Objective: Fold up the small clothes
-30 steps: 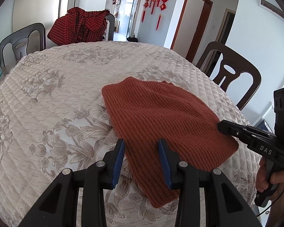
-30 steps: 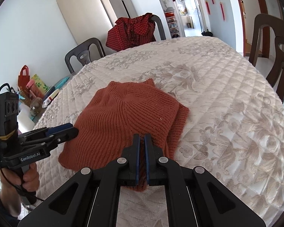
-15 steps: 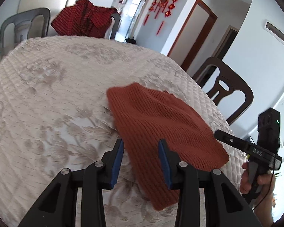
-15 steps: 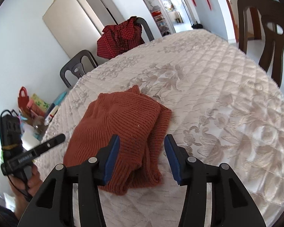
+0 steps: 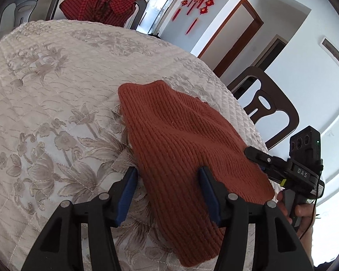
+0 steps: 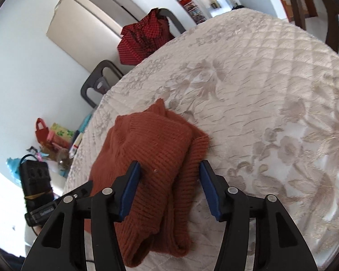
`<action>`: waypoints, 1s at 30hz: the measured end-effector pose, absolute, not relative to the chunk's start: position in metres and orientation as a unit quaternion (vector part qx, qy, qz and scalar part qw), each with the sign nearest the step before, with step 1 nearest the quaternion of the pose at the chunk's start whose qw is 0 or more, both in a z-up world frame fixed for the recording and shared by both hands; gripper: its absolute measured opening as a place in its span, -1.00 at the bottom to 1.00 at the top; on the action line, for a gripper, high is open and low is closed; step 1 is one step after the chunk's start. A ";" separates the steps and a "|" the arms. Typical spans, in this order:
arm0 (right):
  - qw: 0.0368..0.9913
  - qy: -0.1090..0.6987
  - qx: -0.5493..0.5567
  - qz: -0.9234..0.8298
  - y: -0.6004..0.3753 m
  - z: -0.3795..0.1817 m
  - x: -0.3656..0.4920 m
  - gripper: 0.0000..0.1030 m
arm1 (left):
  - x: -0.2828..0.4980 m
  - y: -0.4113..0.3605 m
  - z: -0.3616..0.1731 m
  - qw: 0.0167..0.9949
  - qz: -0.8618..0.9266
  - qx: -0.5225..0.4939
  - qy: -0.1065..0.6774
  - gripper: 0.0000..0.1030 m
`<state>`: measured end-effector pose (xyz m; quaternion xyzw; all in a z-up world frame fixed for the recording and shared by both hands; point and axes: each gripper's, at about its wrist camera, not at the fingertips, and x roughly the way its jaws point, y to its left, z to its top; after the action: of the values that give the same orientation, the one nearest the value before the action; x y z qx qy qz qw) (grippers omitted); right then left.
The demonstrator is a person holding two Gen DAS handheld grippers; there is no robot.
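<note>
With both the left gripper and right gripper spread wide and holding nothing, the folded rust sweater likely wants gentle, even flattening.

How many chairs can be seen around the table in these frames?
3. A grey plastic chair at the far left, another draped with red checked cloth at the far end, and a dark wooden chair on the right. The table may hide others.

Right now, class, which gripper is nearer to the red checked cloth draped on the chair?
Left, though only by a narrow margin. The left gripper is open at the sweater's side towards the checked cloth. The right gripper, also open, is at the sweater's other side.
</note>
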<state>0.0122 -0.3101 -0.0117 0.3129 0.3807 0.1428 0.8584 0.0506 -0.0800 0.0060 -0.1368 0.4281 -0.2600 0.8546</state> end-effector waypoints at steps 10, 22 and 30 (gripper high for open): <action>0.853 0.385 0.316 0.158 -0.303 -0.016 0.009 -0.34 | 0.049 -0.103 0.010 0.870 -0.238 -0.080 0.424 0.11; 0.871 0.376 0.281 0.142 -0.292 0.003 0.002 -0.51 | 0.042 -0.111 0.023 0.882 -0.224 -0.041 0.412 -0.31; 0.879 0.365 0.268 0.147 -0.283 0.018 -0.005 -0.53 | 0.035 -0.109 0.034 0.889 -0.227 -0.028 0.398 -0.33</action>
<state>-0.0050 -0.2832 0.0179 0.2684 0.3646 0.1471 0.8794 0.0352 -0.1090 0.0343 -0.0284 0.3977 -0.2271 0.8885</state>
